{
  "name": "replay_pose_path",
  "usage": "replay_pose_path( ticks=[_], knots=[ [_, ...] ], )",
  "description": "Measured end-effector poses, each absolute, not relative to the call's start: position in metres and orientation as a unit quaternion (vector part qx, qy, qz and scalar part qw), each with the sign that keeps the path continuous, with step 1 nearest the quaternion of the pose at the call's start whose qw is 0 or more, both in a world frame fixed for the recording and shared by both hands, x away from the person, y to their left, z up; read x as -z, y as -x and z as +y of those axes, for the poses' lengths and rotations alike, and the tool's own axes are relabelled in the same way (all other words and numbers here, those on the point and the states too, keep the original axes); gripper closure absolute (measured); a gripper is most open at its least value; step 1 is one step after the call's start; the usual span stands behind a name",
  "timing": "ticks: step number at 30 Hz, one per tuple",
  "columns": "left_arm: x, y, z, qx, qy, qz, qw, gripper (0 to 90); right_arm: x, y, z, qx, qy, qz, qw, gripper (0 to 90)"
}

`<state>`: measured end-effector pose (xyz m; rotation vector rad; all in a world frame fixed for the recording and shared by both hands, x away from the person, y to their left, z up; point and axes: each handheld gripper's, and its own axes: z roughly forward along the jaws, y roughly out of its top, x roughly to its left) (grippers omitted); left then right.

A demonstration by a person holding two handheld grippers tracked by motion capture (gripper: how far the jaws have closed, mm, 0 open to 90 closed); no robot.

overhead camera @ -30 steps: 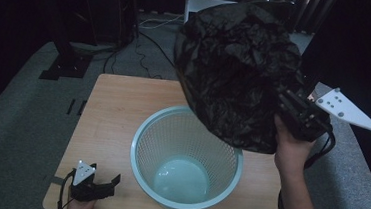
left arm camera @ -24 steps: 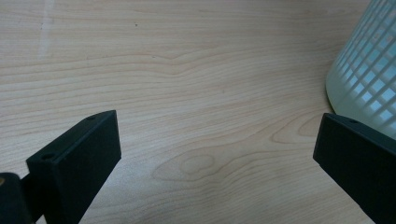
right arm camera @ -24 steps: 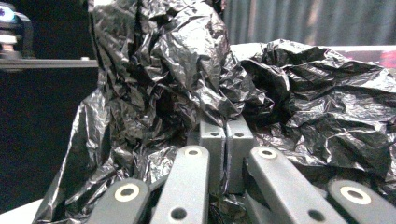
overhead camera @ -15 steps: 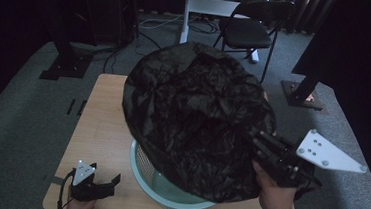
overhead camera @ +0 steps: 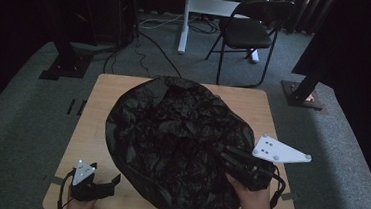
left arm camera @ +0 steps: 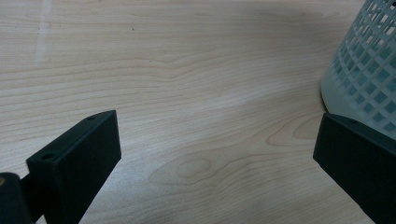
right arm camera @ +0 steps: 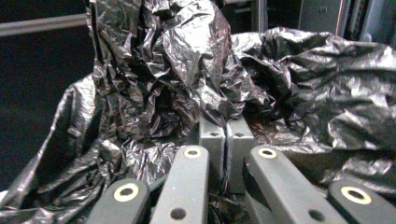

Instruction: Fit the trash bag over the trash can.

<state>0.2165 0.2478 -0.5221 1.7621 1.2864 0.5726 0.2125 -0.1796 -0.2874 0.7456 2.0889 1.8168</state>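
Observation:
A crumpled black plastic bag point(overhead camera: 175, 144) lies spread over the middle of the wooden table point(overhead camera: 97, 122) and hides the basket beneath it in the high view. My right gripper point(overhead camera: 229, 160) is at the bag's right edge, shut on a fold of it. In the right gripper view the jaws point(right arm camera: 226, 135) meet with the bag point(right arm camera: 163, 70) pinched between them. My left gripper point(overhead camera: 112, 185) rests at the table's front left corner, open, apart from the bag. In the left gripper view its jaws point(left arm camera: 215, 163) stand wide over bare wood, beside the pale lattice basket point(left arm camera: 369, 79).
A black folding chair point(overhead camera: 246, 34) and a white stand point(overhead camera: 185, 19) are on the carpet beyond the table. Dark stand bases sit at the far left point(overhead camera: 66, 65) and far right point(overhead camera: 302, 96). Bare wood shows along the table's left side and far corners.
My right gripper has come down and toward the table's front with the bag, which has dropped over the basket and now covers it. The left gripper has stayed put.

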Motion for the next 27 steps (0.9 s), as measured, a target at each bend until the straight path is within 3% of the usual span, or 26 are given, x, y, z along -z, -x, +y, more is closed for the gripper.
replay_pose_path(
  ticks=[15, 17, 20, 27],
  knots=[
    [0.523, -0.217, 0.247, -0.228, -0.707, 0.516, 0.427, 1.1, 0.285, -0.210, -0.186, -0.651, -0.253, 0.710, 0.089, 88.5],
    [0.523, -0.217, 0.247, -0.228, -0.706, 0.516, 0.427, 1.1, 0.280, -0.207, -0.189, -0.671, -0.246, 0.697, 0.055, 88.5],
    [0.523, -0.217, 0.248, -0.228, -0.706, 0.516, 0.428, 1.1, 0.276, -0.203, -0.192, -0.680, -0.239, 0.691, 0.050, 88.4],
    [0.523, -0.218, 0.247, -0.227, -0.706, 0.516, 0.428, 1.1, 0.280, -0.209, -0.186, -0.638, -0.251, 0.723, 0.088, 86.0]
  ],
)
